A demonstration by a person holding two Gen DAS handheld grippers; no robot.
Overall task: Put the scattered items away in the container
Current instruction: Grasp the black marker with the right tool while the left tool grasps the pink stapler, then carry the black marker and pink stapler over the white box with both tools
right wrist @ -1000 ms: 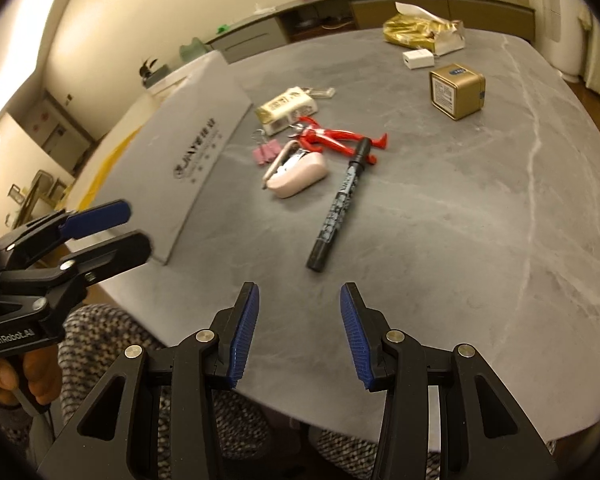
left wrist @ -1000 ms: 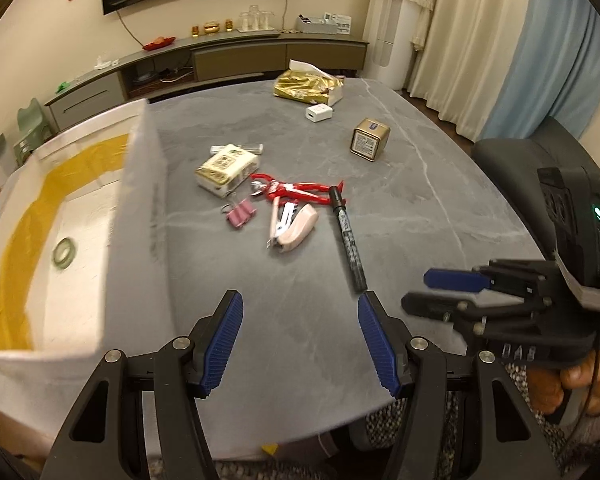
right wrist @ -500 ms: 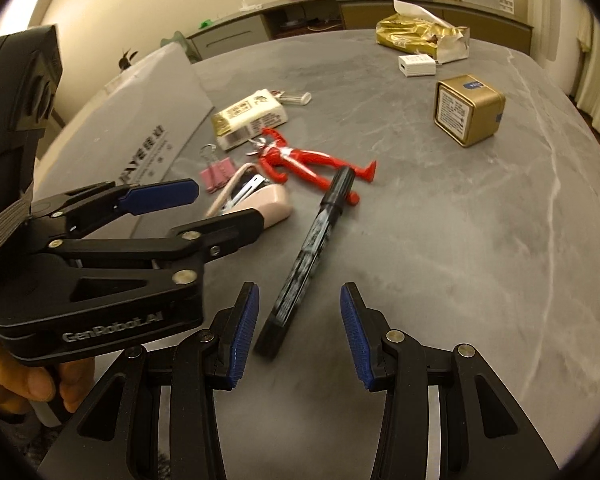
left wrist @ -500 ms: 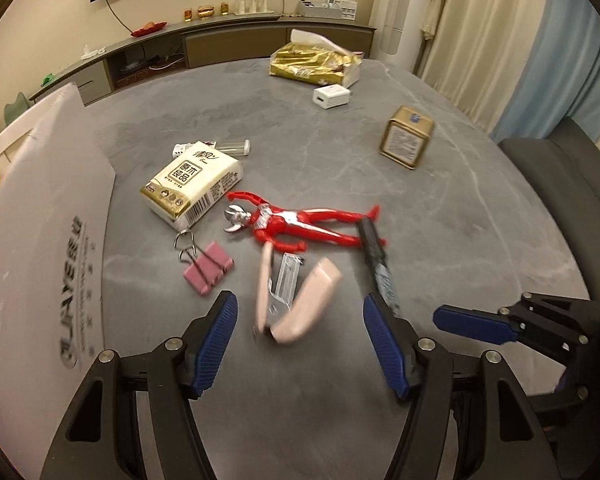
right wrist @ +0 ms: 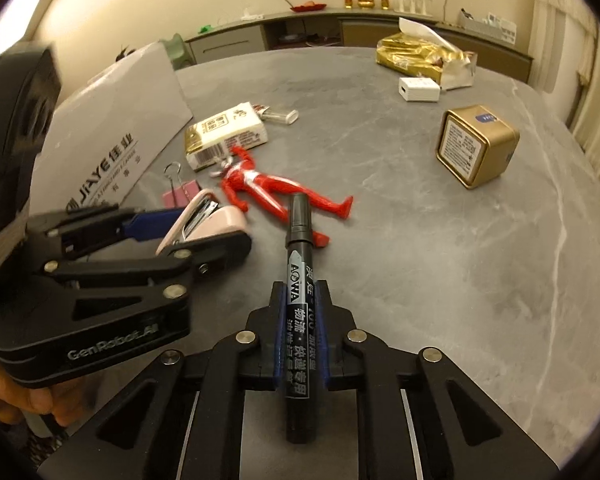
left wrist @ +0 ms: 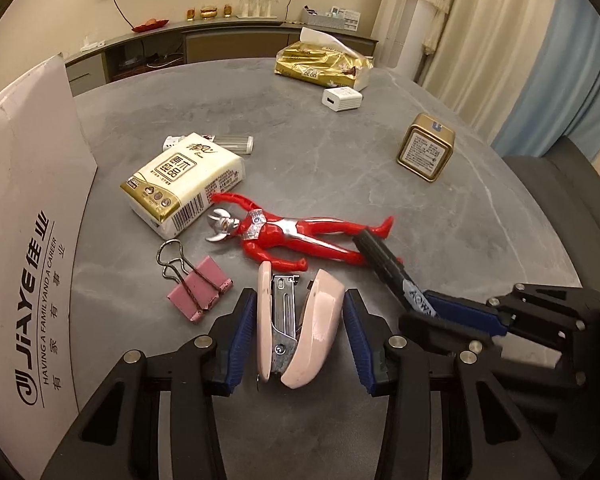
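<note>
My right gripper (right wrist: pixel 300 300) clamps the black marker pen (right wrist: pixel 298 280); my left gripper (left wrist: pixel 296 328), jaws wide, straddles the pink stapler (left wrist: pixel 300 320), red figure (left wrist: pixel 296 236) at 12 o'clock.

Layout on the table (left wrist: pixel 340 152): items clustered left of centre, container at the left edge.

The box (left wrist: pixel 28 240) stands along the table's left edge. Just right of it lie the tissue pack (left wrist: pixel 184 182) and, nearer the front edge, the binder clip (left wrist: pixel 198 292). A small tube (left wrist: pixel 236 145) lies behind the pack. The figure (left wrist: pixel 296 236) lies across the centre, head beside the pack. In front of it sits the stapler (left wrist: pixel 300 328); to its right the marker (right wrist: pixel 298 312) crosses the figure's legs. The tin (left wrist: pixel 426 152) stands well apart towards the right edge. The charger (left wrist: pixel 342 98) and tissue bag (left wrist: pixel 320 62) lie near the far edge.
</note>
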